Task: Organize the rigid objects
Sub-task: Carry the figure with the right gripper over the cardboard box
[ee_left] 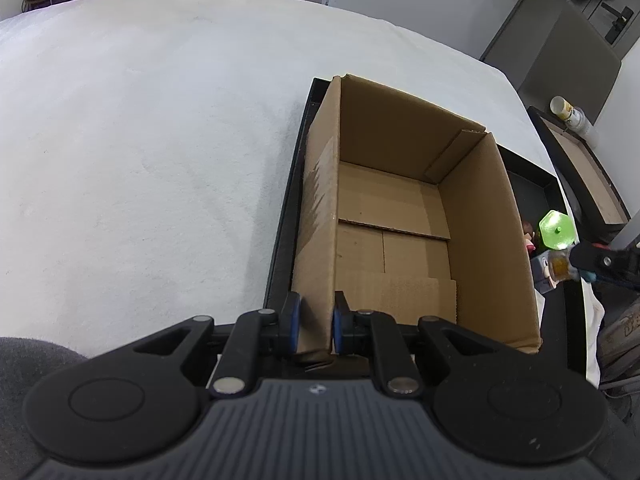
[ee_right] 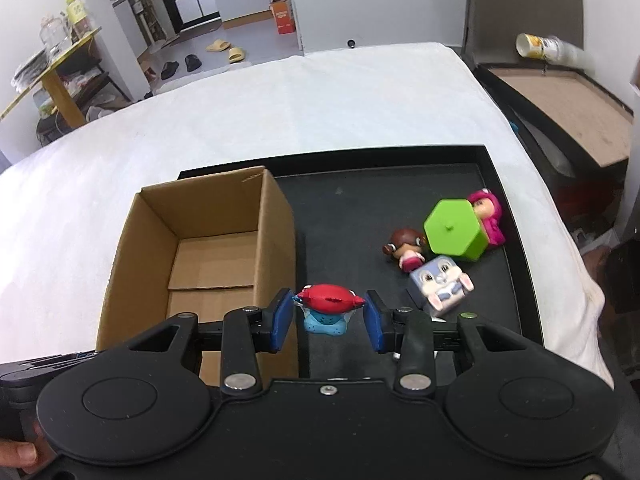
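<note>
Home: slippers [ee_right: 218, 45] on floor, cluttered shelf [ee_right: 52, 64].

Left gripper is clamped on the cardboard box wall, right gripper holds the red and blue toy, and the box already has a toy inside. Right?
Not quite: the cardboard box is empty, as the left wrist view shows. The left gripper does clamp its wall, and the right gripper does hold the red and blue toy.

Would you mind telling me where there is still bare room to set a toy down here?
The cardboard box is bare inside. On the black tray, the stretch between the box wall and the far rim is free. It is crowded at the tray's right: green hexagonal block, pink figure, brown-haired figure and bunny cube cluster there.
</note>
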